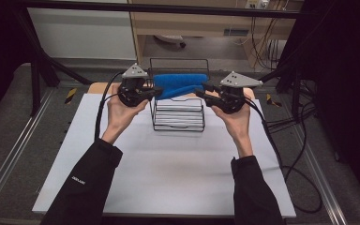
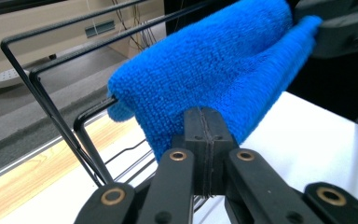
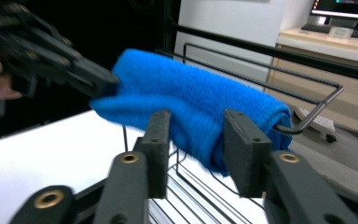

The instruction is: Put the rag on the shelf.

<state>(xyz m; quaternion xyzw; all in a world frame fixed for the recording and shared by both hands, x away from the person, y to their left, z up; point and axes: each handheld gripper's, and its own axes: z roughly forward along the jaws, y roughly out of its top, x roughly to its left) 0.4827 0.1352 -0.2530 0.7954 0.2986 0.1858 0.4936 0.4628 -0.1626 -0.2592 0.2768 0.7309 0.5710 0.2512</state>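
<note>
While the rolled blue terry-cloth towel (image 1: 180, 83) lay draped over the top rail of the black wire rack (image 1: 178, 115), both claws met it from opposite ends. The rack stood on the white tabletop (image 1: 168, 173), toward its far edge and about midway across. The left claw (image 1: 157, 91) was at the towel's left end, its jaws pressed fully together; in the left gripper view the closed jaw tips sat against the lower fold of the cloth (image 2: 214, 79), though whether any fabric was pinched between them could not be told. The right claw (image 1: 201, 93) was at the towel's right end with its jaws parted; in the right gripper view the blue roll (image 3: 191, 102) hung between and just beyond the two pads (image 3: 244, 149), which stood clear of it on either side. The towel's long axis ran level, left to right across the tabletop, along the rail, one end pointing at each claw. Its folded edges hung down on the near side of the rail.
</note>
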